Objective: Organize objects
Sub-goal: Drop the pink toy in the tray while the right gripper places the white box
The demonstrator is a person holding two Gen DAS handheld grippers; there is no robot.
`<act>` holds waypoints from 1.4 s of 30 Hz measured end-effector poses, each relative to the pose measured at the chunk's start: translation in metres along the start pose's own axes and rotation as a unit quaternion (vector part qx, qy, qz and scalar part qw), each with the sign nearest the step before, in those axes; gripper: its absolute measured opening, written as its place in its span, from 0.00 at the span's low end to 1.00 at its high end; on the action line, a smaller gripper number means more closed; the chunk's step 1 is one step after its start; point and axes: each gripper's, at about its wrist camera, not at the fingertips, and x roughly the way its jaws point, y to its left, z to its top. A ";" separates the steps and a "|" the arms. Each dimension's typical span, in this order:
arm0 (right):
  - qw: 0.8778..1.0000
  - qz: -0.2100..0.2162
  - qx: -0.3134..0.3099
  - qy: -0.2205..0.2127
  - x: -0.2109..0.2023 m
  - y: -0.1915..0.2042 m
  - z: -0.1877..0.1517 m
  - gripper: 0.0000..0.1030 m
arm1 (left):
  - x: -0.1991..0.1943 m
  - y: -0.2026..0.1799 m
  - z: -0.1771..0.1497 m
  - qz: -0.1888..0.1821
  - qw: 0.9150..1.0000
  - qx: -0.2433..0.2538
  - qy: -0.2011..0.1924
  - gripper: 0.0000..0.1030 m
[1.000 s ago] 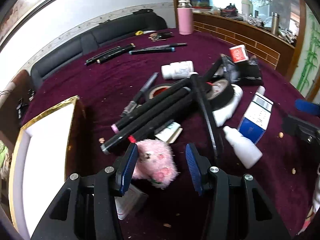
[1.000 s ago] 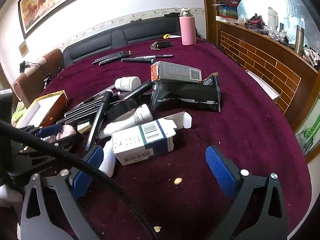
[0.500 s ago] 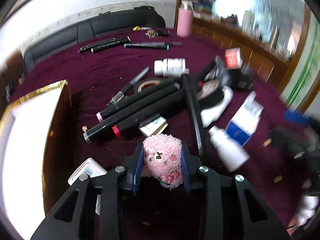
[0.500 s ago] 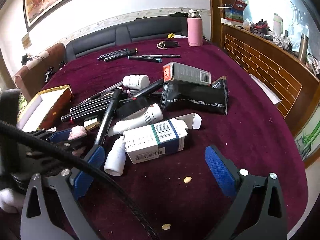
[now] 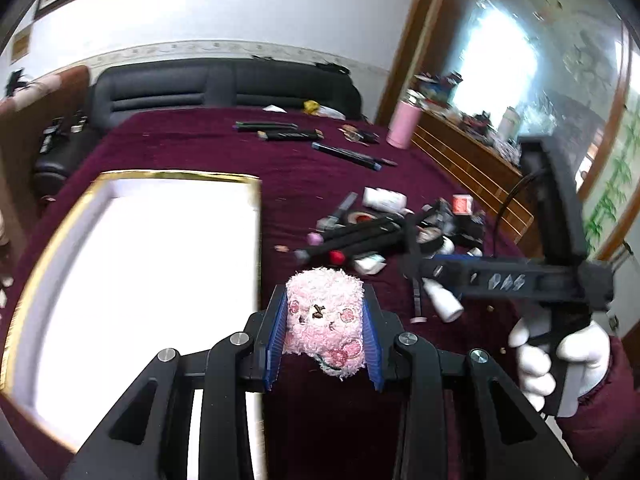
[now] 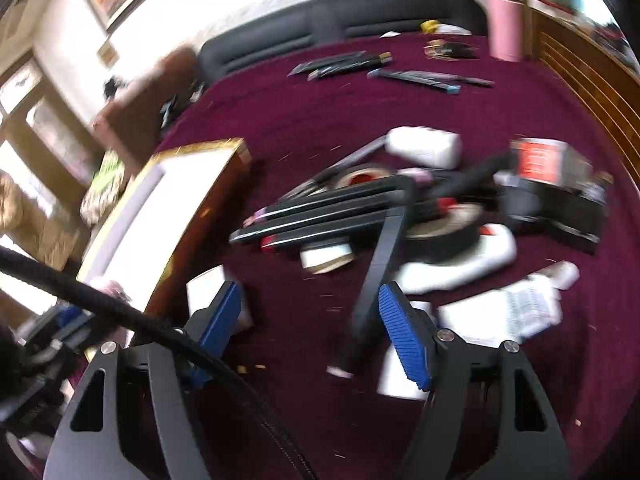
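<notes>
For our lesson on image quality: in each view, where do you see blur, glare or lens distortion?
Left wrist view: pink plush toy sharp, white box blown out by glare, window overexposed, edges curved. Right wrist view: motion blur smears the markers and bottles; the fisheye bends the table.

Cluttered maroon table point(image 5: 192, 144)

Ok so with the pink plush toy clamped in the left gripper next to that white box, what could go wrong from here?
1. The pink plush toy is soft and sticks out past the left gripper's pads, so it might slip.
2. The right gripper, its jaws closing with nothing between them, hangs over crossed black markers and could knock them.
</notes>
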 end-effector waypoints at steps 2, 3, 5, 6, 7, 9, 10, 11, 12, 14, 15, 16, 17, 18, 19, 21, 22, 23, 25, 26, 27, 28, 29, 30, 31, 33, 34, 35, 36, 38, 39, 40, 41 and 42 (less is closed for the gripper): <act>0.999 -0.005 -0.033 0.016 0.016 0.023 -0.001 0.70 | -0.011 0.013 -0.002 0.010 1.000 -0.008 -0.009 0.29; 0.999 -0.006 -0.044 0.023 0.023 0.032 -0.003 0.70 | -0.015 0.019 -0.003 0.013 1.000 -0.012 -0.012 0.29; 0.997 -0.010 -0.062 0.033 0.035 0.049 -0.006 0.70 | -0.018 0.027 -0.006 0.017 1.000 -0.017 -0.016 0.29; 0.997 -0.013 -0.071 0.036 0.040 0.056 -0.006 0.70 | -0.020 0.031 -0.007 0.019 1.000 -0.019 -0.016 0.29; 0.996 -0.019 -0.080 0.038 0.044 0.062 -0.007 0.70 | -0.021 0.035 -0.008 0.020 0.999 -0.021 -0.016 0.29; 0.995 -0.030 -0.091 0.042 0.051 0.068 -0.006 0.66 | -0.019 0.040 -0.010 0.023 0.999 -0.027 -0.014 0.29; 0.993 -0.039 -0.098 0.047 0.056 0.071 -0.007 0.61 | -0.019 0.044 -0.011 0.025 0.999 -0.031 -0.013 0.29; 0.993 -0.045 -0.101 0.052 0.059 0.072 -0.007 0.39 | -0.018 0.045 -0.011 0.026 0.999 -0.035 -0.012 0.29; 0.992 -0.051 -0.100 0.062 0.063 0.071 -0.008 0.32 | -0.019 0.047 -0.012 0.027 0.999 -0.038 -0.012 0.29; 0.993 -0.045 -0.087 0.067 0.064 0.066 -0.008 0.32 | -0.020 0.050 -0.013 0.029 0.999 -0.042 -0.013 0.29; 0.994 -0.037 -0.080 0.067 0.061 0.063 -0.008 0.32 | -0.021 0.051 -0.014 0.031 0.999 -0.043 -0.014 0.29; 0.995 -0.030 -0.072 0.063 0.056 0.061 -0.007 0.32 | -0.022 0.052 -0.014 0.032 0.998 -0.044 -0.013 0.29; 0.995 -0.026 -0.070 0.060 0.051 0.060 -0.005 0.32 | -0.022 0.053 -0.013 0.034 0.998 -0.044 -0.012 0.29; 0.996 -0.019 -0.069 0.055 0.043 0.060 -0.001 0.32 | -0.024 0.056 -0.011 0.034 0.998 -0.044 -0.012 0.29; 0.996 -0.006 -0.069 0.051 0.032 0.061 0.006 0.32 | -0.026 0.057 -0.007 0.035 0.998 -0.043 -0.012 0.29; 0.996 0.007 -0.074 0.040 0.018 0.067 0.020 0.32 | -0.033 0.059 0.006 0.040 0.998 -0.035 -0.020 0.29; 0.996 0.016 -0.080 0.029 0.004 0.073 0.034 0.32 | -0.036 0.059 0.012 0.042 0.998 -0.031 -0.025 0.29; 0.996 0.022 -0.082 0.023 0.000 0.080 0.043 0.32 | -0.041 0.059 0.023 0.047 0.998 -0.026 -0.032 0.29; 0.996 0.051 -0.076 0.018 -0.013 0.093 0.071 0.32 | -0.046 0.061 0.046 0.053 0.997 -0.015 -0.046 0.29; 0.995 0.062 -0.073 0.019 -0.014 0.098 0.080 0.32 | -0.046 0.063 0.056 0.055 0.997 -0.012 -0.050 0.29; 0.995 0.075 -0.070 0.022 -0.014 0.105 0.093 0.32 | -0.044 0.065 0.067 0.061 0.997 -0.008 -0.052 0.29; 0.994 0.085 -0.066 0.024 -0.012 0.112 0.107 0.32 | -0.038 0.069 0.081 0.070 0.996 -0.003 -0.053 0.29; 0.994 0.089 -0.063 0.025 -0.009 0.118 0.117 0.32 | -0.031 0.073 0.089 0.069 0.996 -0.006 -0.050 0.30; 0.994 0.091 -0.057 0.026 -0.005 0.123 0.124 0.32 | -0.023 0.083 0.095 0.058 0.997 -0.018 -0.041 0.30; 0.994 0.090 -0.047 0.032 0.006 0.125 0.129 0.32 | -0.010 0.092 0.102 0.044 0.998 -0.036 -0.026 0.30; 0.996 0.073 -0.027 0.050 0.037 0.125 0.131 0.32 | 0.022 0.111 0.109 0.033 0.997 -0.067 0.002 0.30; 0.996 0.064 -0.022 0.056 0.048 0.123 0.129 0.32 | 0.033 0.117 0.110 0.035 0.997 -0.073 0.008 0.30; 0.996 0.058 -0.015 0.062 0.061 0.120 0.126 0.32 | 0.047 0.124 0.109 0.038 0.996 -0.079 0.016 0.30; 0.996 0.055 -0.007 0.070 0.075 0.116 0.123 0.32 | 0.057 0.129 0.107 0.034 0.995 -0.088 0.022 0.30; 0.996 0.046 0.007 0.081 0.096 0.108 0.119 0.32 | 0.076 0.144 0.098 0.018 0.992 -0.117 0.036 0.30; 0.995 0.044 0.012 0.086 0.103 0.103 0.118 0.32 | 0.084 0.150 0.096 0.010 0.991 -0.128 0.042 0.30; 0.995 0.038 0.017 0.089 0.111 0.100 0.118 0.32 | 0.091 0.153 0.092 0.008 0.990 -0.134 0.047 0.30; 0.995 0.035 0.020 0.092 0.116 0.098 0.121 0.32 | 0.099 0.158 0.089 0.009 0.989 -0.140 0.049 0.30; 0.995 0.033 0.022 0.094 0.120 0.097 0.122 0.32 | 0.104 0.160 0.088 0.006 0.988 -0.144 0.050 0.30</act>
